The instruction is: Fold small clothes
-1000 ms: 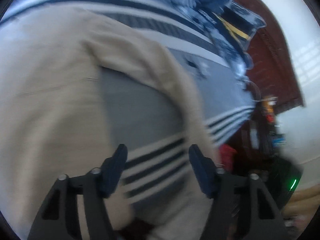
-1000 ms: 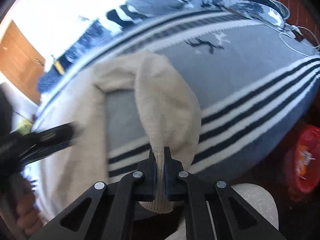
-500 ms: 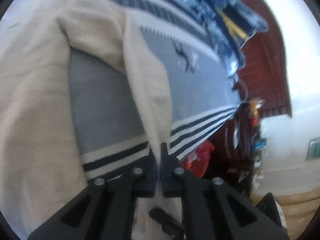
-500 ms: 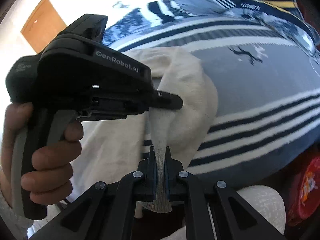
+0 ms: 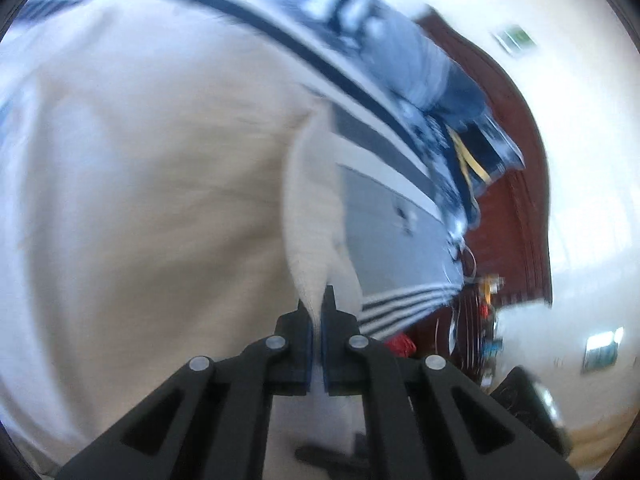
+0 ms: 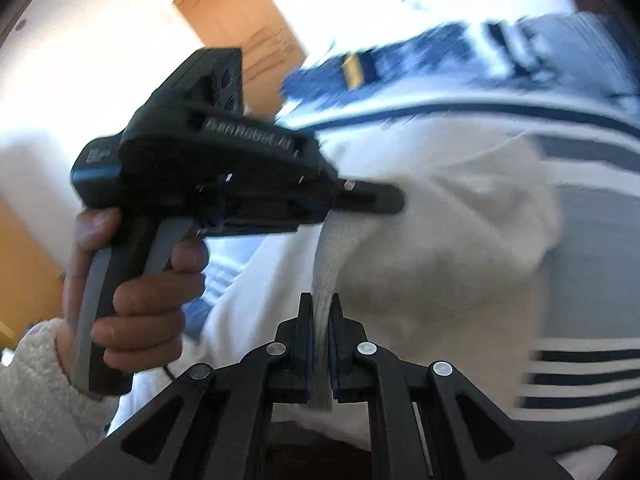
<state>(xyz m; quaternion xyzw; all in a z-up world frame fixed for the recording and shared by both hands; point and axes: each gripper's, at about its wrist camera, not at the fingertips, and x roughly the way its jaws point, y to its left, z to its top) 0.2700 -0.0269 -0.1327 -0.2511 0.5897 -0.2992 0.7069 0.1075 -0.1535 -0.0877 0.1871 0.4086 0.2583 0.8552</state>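
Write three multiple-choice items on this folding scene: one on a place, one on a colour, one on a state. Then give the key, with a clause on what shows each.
1. Where does the cream garment lie?
A. on a striped grey blanket
B. on a bare wooden floor
C. in a basket

2. What colour are the blanket's thin stripes?
A. red
B. dark navy
C. green

3. How does the right gripper stand?
A. wide open, holding nothing
B. shut on a fold of the garment
C. shut on a red bag

Key:
1 A: the striped grey blanket shows under and around the cream cloth.
2 B: dark navy bands cross the blanket near its edge.
3 B: a strip of cream cloth is pinched between its jaws; the left gripper pinches the cloth likewise.
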